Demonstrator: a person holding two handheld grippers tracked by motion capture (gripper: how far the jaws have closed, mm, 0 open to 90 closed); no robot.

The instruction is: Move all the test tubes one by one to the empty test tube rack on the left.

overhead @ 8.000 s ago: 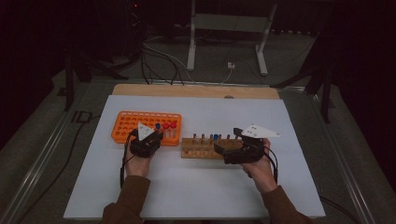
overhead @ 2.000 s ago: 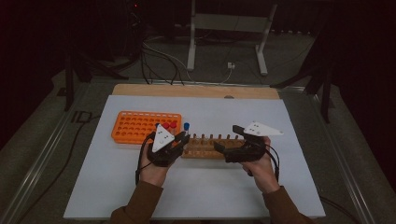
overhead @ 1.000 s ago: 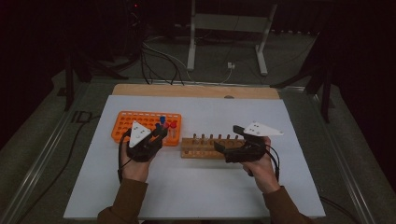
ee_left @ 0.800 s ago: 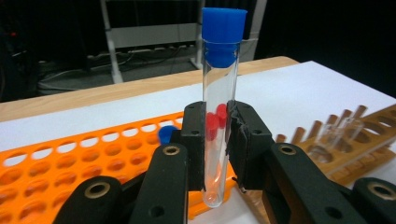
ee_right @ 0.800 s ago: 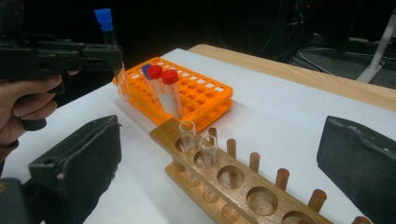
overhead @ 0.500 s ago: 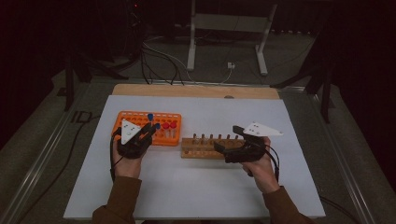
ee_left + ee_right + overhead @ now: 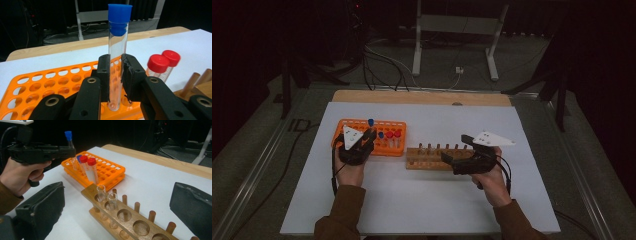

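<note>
Left gripper view: the left gripper (image 7: 117, 75) clamps a blue-capped tube (image 7: 118, 57) between its two black jaws, grip placed low on the glass so the cap stays free.
Tube attitude: upright, its rounded foot just at or in a hole near the front edge of the orange rack (image 7: 47, 82); whether it is fully seated cannot be told.
Reason for grip: a vertical hold lines the tube up with the rack hole, judged to suit a straight push down.
Neighbours: two red-capped tubes (image 7: 160, 63) stand in the same rack, off to the side and clear of the jaws.
High view: the left gripper sits over the rack's near left part (image 7: 357, 145); the right gripper (image 7: 447, 159) rests at the wooden rack (image 7: 432, 157).
Right gripper state: jaws spread wide, holding nothing, one on each side of the wooden rack's end, judged to steady it.
Wooden rack contents: two uncapped glass tubes (image 7: 106, 197) stand in its far holes.
</note>
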